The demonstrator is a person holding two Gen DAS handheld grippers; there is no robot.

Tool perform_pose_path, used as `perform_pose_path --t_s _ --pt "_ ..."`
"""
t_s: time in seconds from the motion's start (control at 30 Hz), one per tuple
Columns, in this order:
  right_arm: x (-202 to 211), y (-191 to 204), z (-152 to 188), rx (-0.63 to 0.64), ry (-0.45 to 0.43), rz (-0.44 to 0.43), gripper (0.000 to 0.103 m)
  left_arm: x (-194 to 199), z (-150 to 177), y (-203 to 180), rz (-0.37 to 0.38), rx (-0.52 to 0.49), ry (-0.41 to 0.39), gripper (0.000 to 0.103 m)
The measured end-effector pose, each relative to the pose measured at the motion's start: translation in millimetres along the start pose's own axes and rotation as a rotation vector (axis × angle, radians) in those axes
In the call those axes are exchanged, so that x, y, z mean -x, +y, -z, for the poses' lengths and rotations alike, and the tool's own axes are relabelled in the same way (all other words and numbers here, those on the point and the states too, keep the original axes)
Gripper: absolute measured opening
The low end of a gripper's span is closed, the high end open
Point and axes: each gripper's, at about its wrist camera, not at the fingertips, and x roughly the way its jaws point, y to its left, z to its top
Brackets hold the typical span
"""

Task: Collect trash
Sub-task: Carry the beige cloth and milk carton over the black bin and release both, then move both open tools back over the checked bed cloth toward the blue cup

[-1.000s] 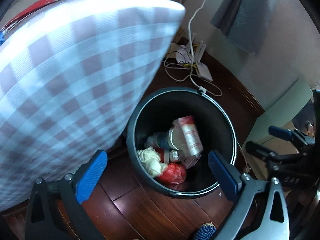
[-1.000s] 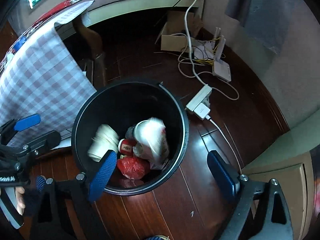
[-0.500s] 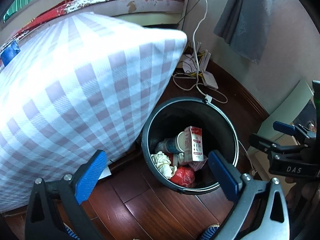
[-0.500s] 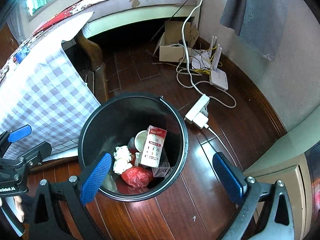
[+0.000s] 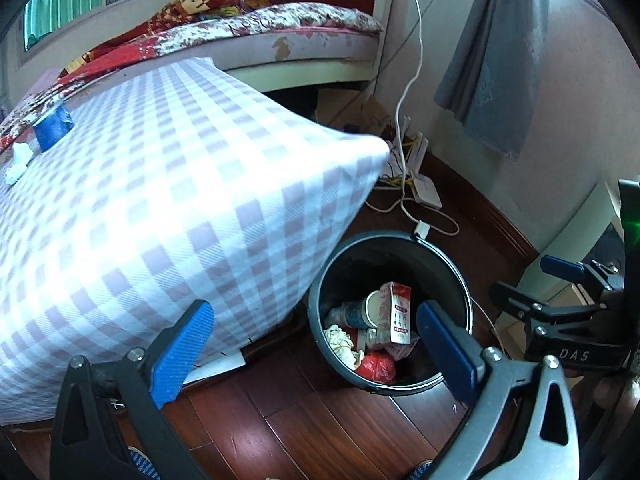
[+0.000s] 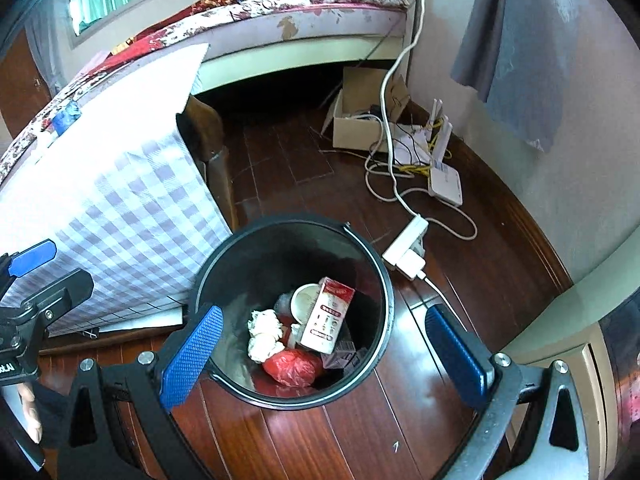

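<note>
Both tongs — left tongs (image 5: 314,348) and right tongs (image 6: 324,354) — hang spread and empty over the round black plastic bin (image 6: 386,280); the red-and-white carton (image 6: 327,316) lies inside. Best lift straight clear — don't clip the rim.

A round black bin (image 6: 385,300) is seen upright on the dark wooden floor, just beside the checked cloth. Trash is piled at its bottom: a white and red carton (image 6: 327,316) is propped upright on the heap, a paper cup (image 6: 302,299) is laid on its side behind it, crumpled white tissue (image 6: 263,334) is found to its left, and a red plastic bag (image 6: 292,366) is bunched at the front.
</note>
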Motion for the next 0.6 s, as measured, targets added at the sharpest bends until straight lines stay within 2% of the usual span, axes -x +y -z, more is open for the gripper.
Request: perform_pose_path --t_s 0.6 --pt "48.2 49.4 -48.0 0.067 -0.131 -0.046 0.102 48.9 -27.9 49.1 -0.065 0.082 -0.156 0.102"
